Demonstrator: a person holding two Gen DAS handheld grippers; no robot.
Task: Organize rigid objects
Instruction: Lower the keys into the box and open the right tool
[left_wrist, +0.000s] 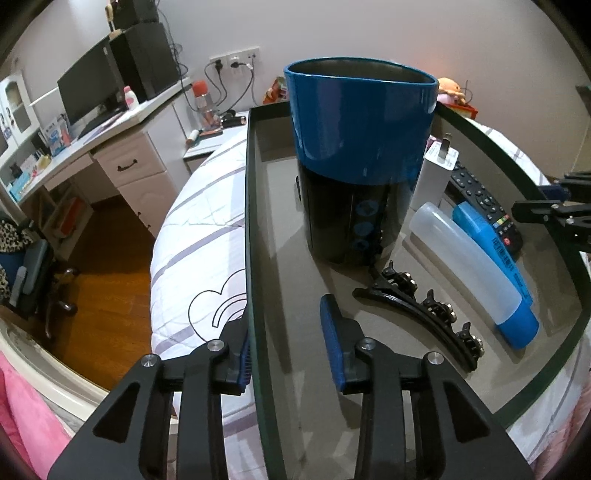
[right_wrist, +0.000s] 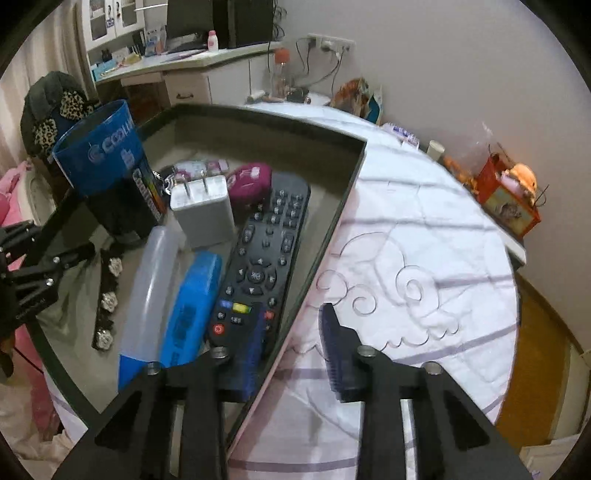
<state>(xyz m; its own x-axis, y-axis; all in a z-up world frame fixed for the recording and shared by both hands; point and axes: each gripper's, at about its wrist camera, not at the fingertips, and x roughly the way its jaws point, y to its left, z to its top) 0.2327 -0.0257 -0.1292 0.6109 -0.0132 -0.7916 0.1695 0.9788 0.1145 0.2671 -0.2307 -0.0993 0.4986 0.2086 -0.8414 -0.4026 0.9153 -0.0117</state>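
Left wrist: claw (left_wrist: 288, 354) astride tray wall (left_wrist: 253, 258)

1. The remote control (left_wrist: 484, 205) is partly hidden behind the blue box (left_wrist: 493, 247) in the left wrist view.
2. The pink pouch (right_wrist: 248, 184) is blurred.
3. The hair clip (right_wrist: 107, 295) is smeared; its detail is unreadable.
4. The tumbler's (right_wrist: 107, 166) lettering is cut off.

Tray (left_wrist: 255, 221) holds upright blue-black cup (left_wrist: 360, 122) — remote (right_wrist: 266, 258) lying flat
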